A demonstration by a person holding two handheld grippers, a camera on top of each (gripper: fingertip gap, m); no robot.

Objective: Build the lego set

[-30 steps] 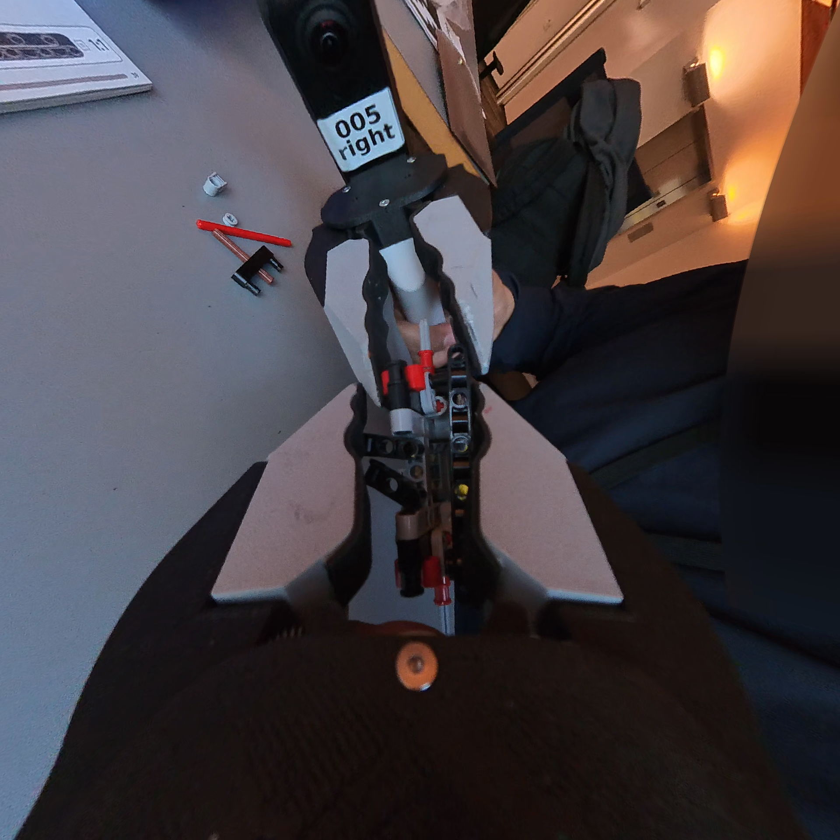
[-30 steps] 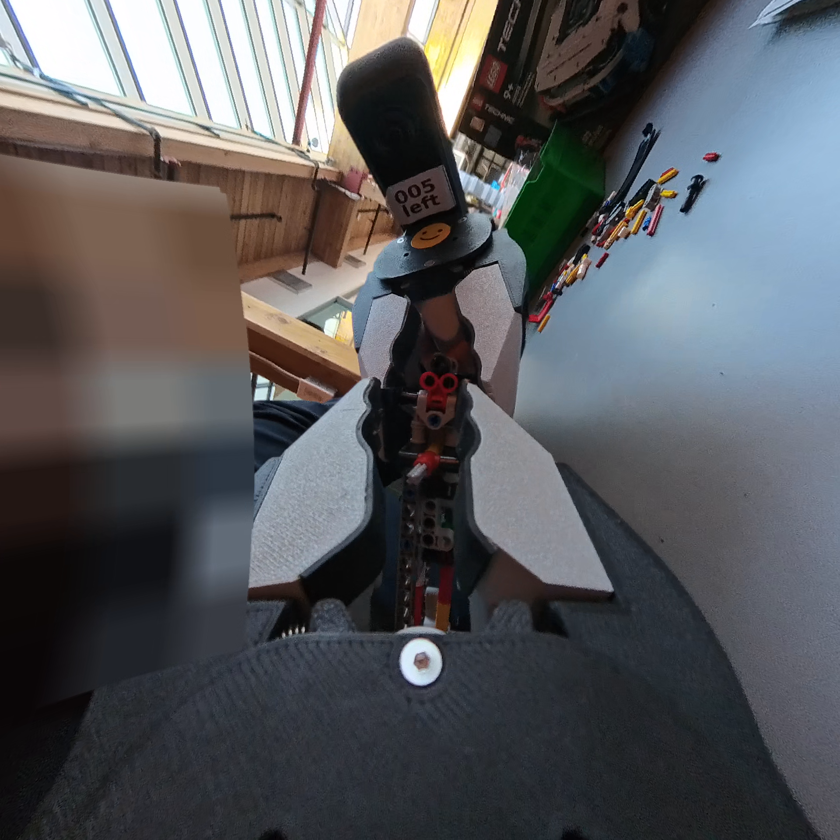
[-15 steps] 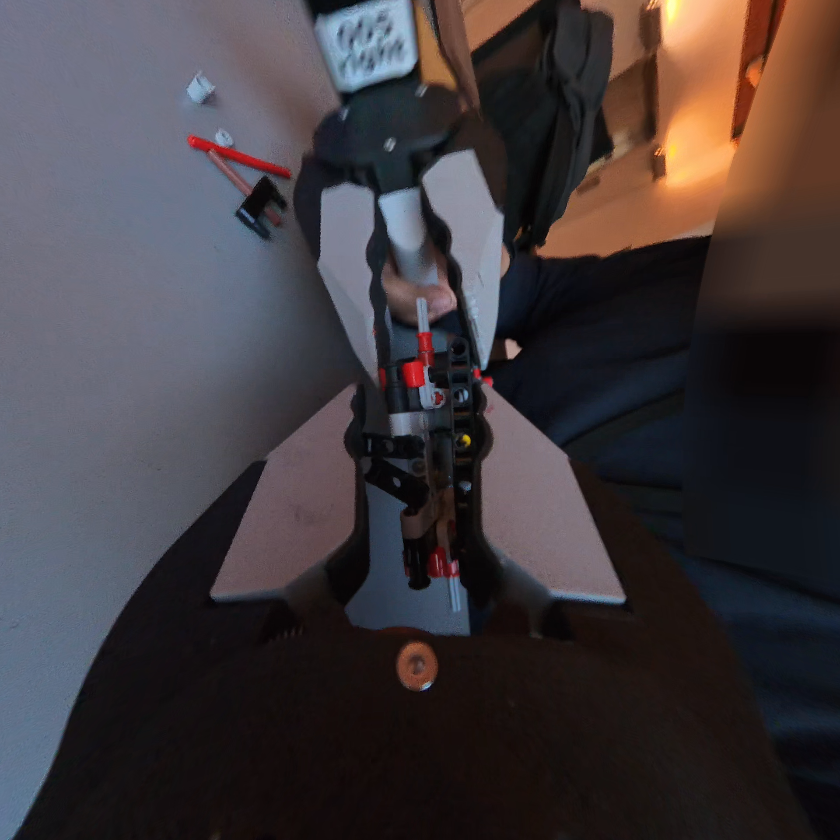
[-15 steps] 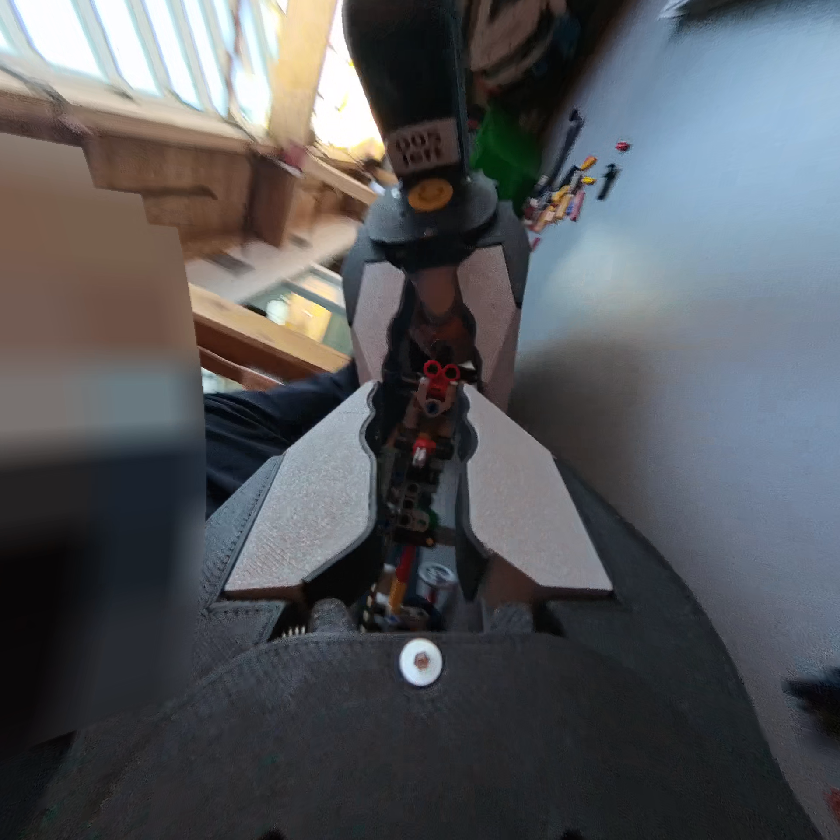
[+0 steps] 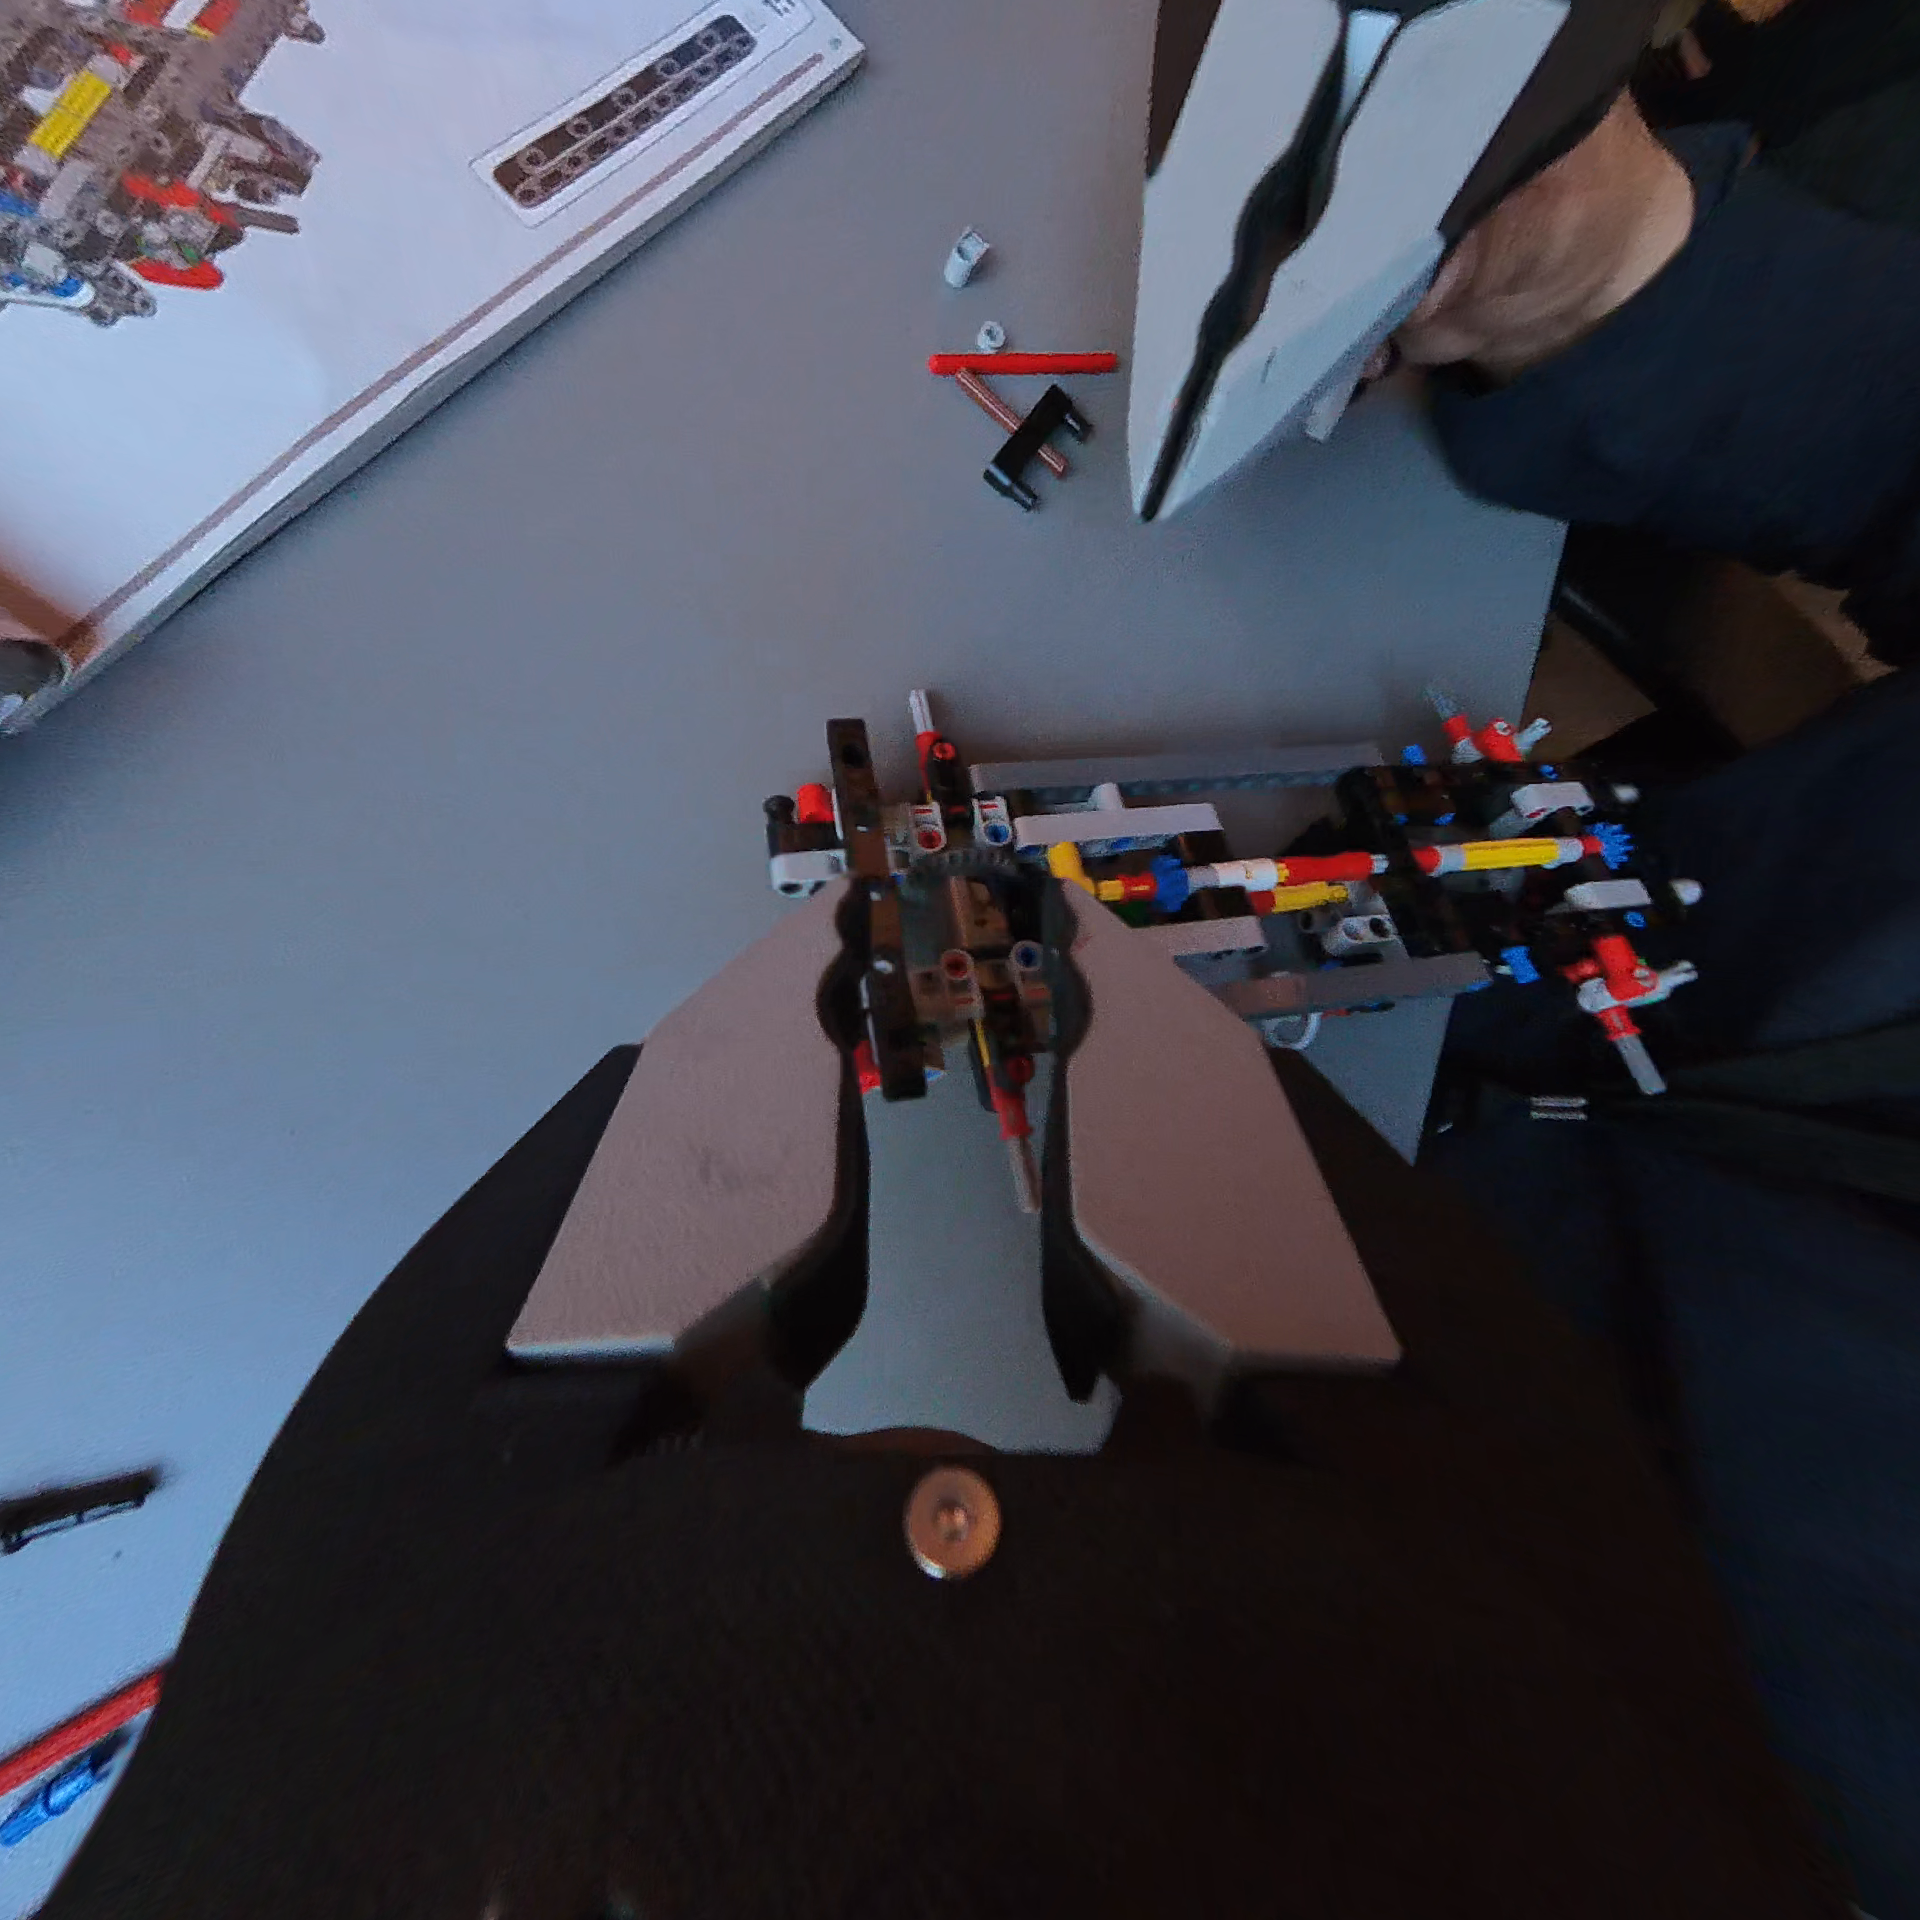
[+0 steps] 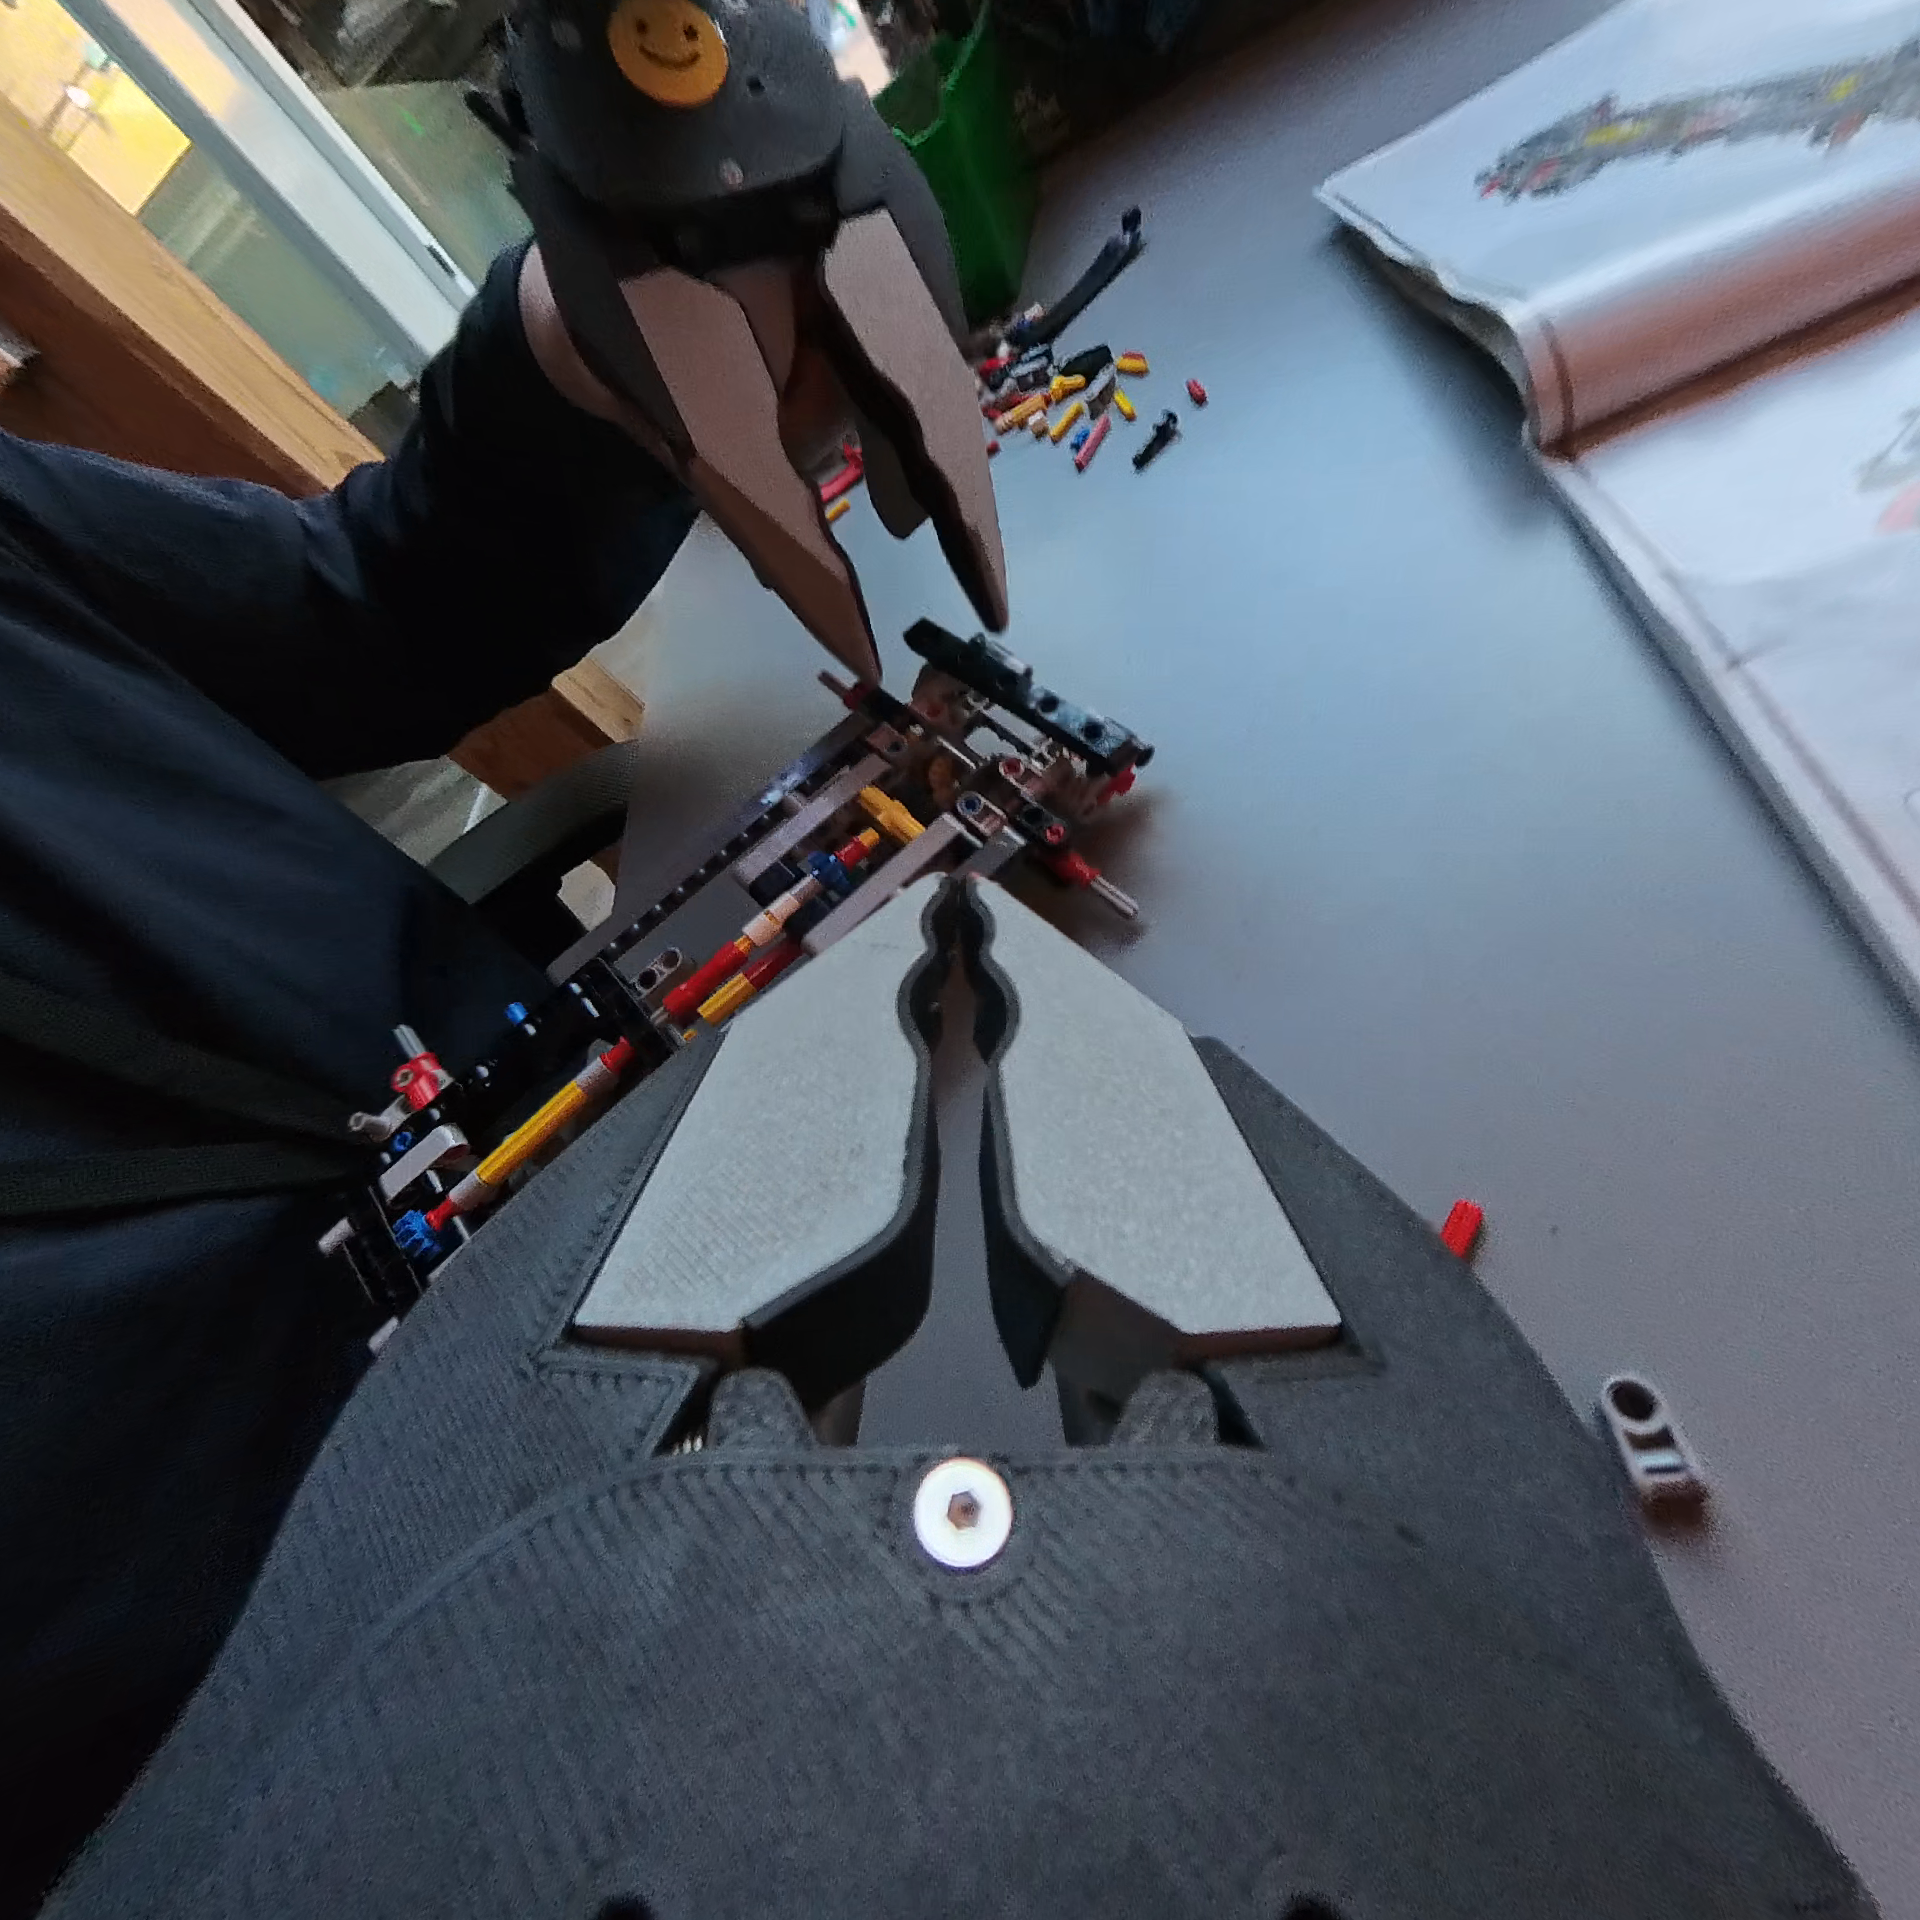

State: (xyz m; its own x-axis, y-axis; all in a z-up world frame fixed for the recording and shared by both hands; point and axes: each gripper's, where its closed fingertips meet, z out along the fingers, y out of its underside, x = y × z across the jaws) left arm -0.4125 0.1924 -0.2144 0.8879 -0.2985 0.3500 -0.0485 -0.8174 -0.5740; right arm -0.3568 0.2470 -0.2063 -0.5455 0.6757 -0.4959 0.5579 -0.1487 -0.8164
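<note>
While the long brick-built chassis [image 5: 1299, 873] is lying flat on the grey bench [image 5: 520, 831], with one end jutting past the bench edge toward the person's dark clothing, the left gripper [image 5: 951, 914] is straddling its other end. Its fingers [image 5: 727, 1143] are standing a little apart and appear to be pinching that end: a black beam is sitting against one pad, and tan and grey blocks with red and blue pins are filling the space up to the other. The right wrist view is showing the same two fingertips coming down on either side of that end of the chassis.

The right gripper [image 6: 961, 883] is hovering just above the chassis, by a long grey beam on its side. Its fingers [image 6: 810, 1143] are pressed together with nothing between them. A bare hand [image 5: 1538, 260] in a dark sleeve is gripping its handle.

Beyond the chassis, a red axle [image 5: 1023, 363], a brown axle [image 5: 987, 400], a black connector [image 5: 1034, 447] and two small pale grey pieces [image 5: 964, 255] are lying loose. Farther beyond it, an open instruction booklet [image 5: 364, 260] is lying flat. A scatter of coloured loose pieces [image 6: 1070, 395] is lying well past the chassis end, near a green bag [image 6: 966, 156], and a small red piece [image 6: 1460, 1228] and a grey connector [image 6: 1652, 1439] are sitting well apart from the chassis on its other side
</note>
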